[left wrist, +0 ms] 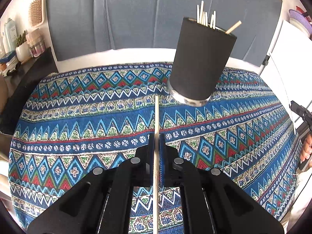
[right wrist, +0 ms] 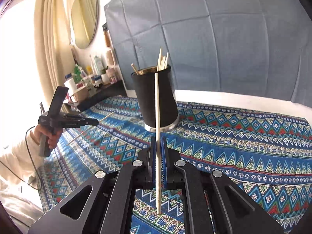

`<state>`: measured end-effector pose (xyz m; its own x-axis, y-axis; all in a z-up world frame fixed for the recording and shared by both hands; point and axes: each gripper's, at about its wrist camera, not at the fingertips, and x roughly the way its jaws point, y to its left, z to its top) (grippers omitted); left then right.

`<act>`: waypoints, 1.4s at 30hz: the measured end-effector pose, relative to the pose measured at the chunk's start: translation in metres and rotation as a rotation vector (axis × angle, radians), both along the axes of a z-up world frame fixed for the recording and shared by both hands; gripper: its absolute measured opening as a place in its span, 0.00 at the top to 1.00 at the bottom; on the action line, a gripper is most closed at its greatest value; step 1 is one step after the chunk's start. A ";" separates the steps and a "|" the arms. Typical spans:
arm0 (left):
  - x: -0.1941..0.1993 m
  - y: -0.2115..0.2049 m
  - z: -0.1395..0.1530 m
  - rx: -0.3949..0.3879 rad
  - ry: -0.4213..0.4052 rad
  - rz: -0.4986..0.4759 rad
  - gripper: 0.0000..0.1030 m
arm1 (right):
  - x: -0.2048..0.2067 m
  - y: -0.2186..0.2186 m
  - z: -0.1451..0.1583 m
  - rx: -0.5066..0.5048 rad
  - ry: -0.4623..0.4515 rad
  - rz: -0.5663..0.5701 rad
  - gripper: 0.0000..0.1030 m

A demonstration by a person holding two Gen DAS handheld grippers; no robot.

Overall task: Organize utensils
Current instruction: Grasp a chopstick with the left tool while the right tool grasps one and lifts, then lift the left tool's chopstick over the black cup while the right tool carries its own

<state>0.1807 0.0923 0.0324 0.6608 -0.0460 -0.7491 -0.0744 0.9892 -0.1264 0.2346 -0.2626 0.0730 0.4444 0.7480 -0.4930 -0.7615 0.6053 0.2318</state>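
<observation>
A black cylindrical holder (left wrist: 201, 62) (right wrist: 156, 97) stands on the patterned cloth with several wooden chopsticks in it. My left gripper (left wrist: 156, 136) is shut on a wooden chopstick (left wrist: 156, 117) that points toward the holder's base. In the right wrist view my right gripper (right wrist: 158, 138) is shut on another chopstick (right wrist: 157, 105), whose tip rises in front of the holder. At the left of that view appears the left gripper (right wrist: 97, 121), held by a hand (right wrist: 48, 136), with its chopstick (right wrist: 87, 129) sticking out both ways.
A blue, red and green patterned cloth (left wrist: 78, 117) covers the bed. A grey padded headboard (right wrist: 214, 39) stands behind. A dark side shelf (right wrist: 101, 95) at the left carries bottles, cups and jars, below an oval mirror (right wrist: 84, 17). White boards (left wrist: 288, 58) lean at the right.
</observation>
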 end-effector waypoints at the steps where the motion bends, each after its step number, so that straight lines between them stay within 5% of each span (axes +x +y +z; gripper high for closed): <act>1: 0.000 0.002 0.008 0.007 -0.019 0.005 0.95 | -0.001 -0.003 0.003 0.021 -0.006 -0.010 0.96; 19: 0.027 -0.008 0.108 0.084 -0.323 -0.010 0.95 | 0.036 -0.036 0.063 0.310 -0.015 -0.147 0.96; 30: 0.068 -0.017 0.144 0.081 -0.403 -0.042 0.95 | 0.082 -0.001 0.083 0.451 0.036 -0.057 0.96; 42: 0.121 -0.016 0.174 -0.013 -0.555 -0.050 0.95 | 0.122 0.084 0.093 0.442 -0.011 0.043 0.96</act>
<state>0.3016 0.0761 0.2064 0.9529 -0.0938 -0.2885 0.0533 0.9880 -0.1451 0.3564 -0.1789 0.1658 0.4113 0.9039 -0.1174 -0.7879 0.4173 0.4528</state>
